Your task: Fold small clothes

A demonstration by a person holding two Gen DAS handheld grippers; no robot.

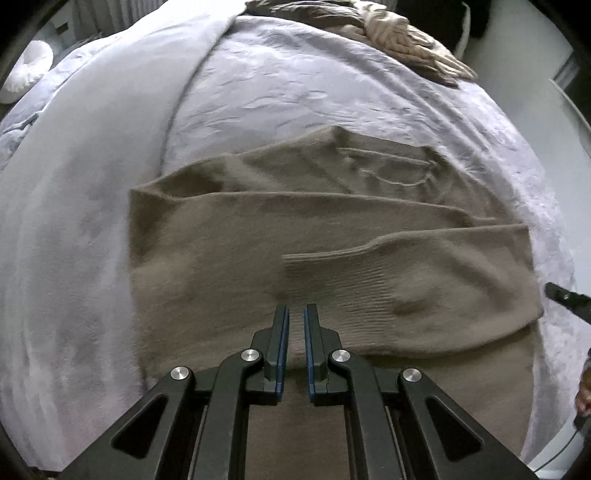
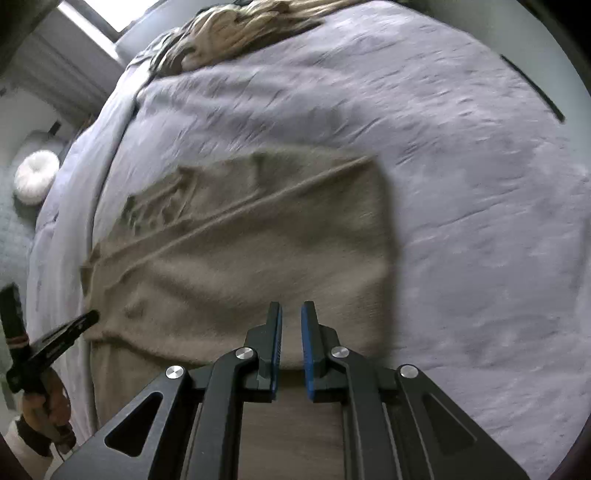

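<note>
One brown knitted garment (image 1: 332,236) is seen, lying partly folded on the grey bedspread (image 1: 92,221), with a sleeve laid across its near half. One further heap of beige clothing (image 1: 399,33) lies beyond the garment, at the far edge of the bedspread. Two grippers are counted: the left gripper (image 1: 296,314) and right gripper (image 2: 291,314), both poised above the garment's near edge, jaws nearly closed and holding nothing. If the thick knit were pinched through only one layer, the laid sleeve could likely be dragged askew.
</note>
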